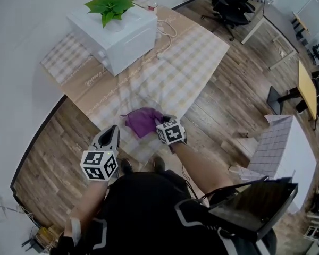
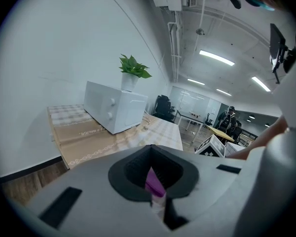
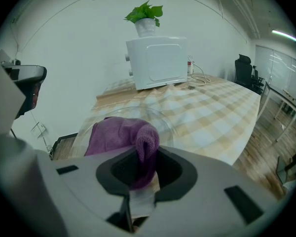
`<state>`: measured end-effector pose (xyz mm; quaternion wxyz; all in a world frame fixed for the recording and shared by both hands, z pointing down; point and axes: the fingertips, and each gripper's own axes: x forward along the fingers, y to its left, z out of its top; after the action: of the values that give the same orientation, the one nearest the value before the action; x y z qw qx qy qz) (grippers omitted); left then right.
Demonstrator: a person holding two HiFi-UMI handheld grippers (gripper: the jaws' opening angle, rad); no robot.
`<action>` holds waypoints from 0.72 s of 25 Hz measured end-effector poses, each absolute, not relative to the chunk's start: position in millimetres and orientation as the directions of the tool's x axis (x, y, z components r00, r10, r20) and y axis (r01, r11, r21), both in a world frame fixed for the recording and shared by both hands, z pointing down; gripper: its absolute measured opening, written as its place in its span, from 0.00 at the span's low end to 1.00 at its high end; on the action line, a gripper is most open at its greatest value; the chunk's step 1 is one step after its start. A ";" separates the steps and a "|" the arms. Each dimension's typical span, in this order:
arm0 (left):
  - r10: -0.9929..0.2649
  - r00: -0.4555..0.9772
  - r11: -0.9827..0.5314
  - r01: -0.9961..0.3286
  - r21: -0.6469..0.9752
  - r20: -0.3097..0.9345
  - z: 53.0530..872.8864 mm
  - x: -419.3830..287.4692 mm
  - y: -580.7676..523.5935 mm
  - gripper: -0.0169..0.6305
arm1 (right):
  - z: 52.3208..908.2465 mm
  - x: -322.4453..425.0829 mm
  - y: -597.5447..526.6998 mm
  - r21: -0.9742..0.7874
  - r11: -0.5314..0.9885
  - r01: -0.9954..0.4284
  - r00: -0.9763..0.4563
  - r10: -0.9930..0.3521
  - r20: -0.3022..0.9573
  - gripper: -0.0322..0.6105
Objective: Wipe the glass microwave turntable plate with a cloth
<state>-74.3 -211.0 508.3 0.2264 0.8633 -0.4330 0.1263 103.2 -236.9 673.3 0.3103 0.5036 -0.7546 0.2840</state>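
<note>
**Two grippers at the cloth on the glass plate.**

The left gripper (image 1: pixel 110 133) is at 8 o'clock of the cloth (image 1: pixel 143 122). Its jaws are drawn to a narrow slit around a thin strip of the purple fabric. The cloth lies bunched on the plate (image 3: pixel 166 126), whose clear rim shows around it. The plate sits at the near edge of the checked table (image 1: pixel 202 52), at 5 o'clock of the microwave (image 1: pixel 114 33). The right gripper (image 3: pixel 144 158) is at 4 o'clock of the cloth. Its jaws are partly closed on a thick fold that stands up above the glass.
</note>
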 end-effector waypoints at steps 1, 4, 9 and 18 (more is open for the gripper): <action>-0.687 0.597 -0.527 -0.802 0.281 0.414 508.0 -72.5 -211.4 0.03 | 673.4 109.7 -236.3 -0.113 0.315 -0.943 -0.286 -0.587 0.757 0.18; -0.682 0.601 -0.532 -0.798 0.282 0.416 508.2 -69.1 -213.1 0.03 | 672.6 128.3 -235.3 -0.106 0.260 -0.960 -0.246 -0.597 0.764 0.18; -0.652 0.628 -0.581 -0.774 0.253 0.425 507.2 -50.6 -211.5 0.03 | 670.7 152.0 -232.6 -0.097 0.215 -0.972 -0.211 -0.607 0.766 0.18; -0.620 0.665 -0.622 -0.740 0.257 0.416 504.8 -36.3 -211.9 0.03 | 652.6 204.8 -215.6 -0.090 0.090 -0.992 -0.127 -0.641 0.757 0.18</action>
<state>-36.3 -211.9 504.8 0.2068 0.8887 -0.3826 0.1450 204.8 -215.6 652.6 0.2809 0.5981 -0.6827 0.3119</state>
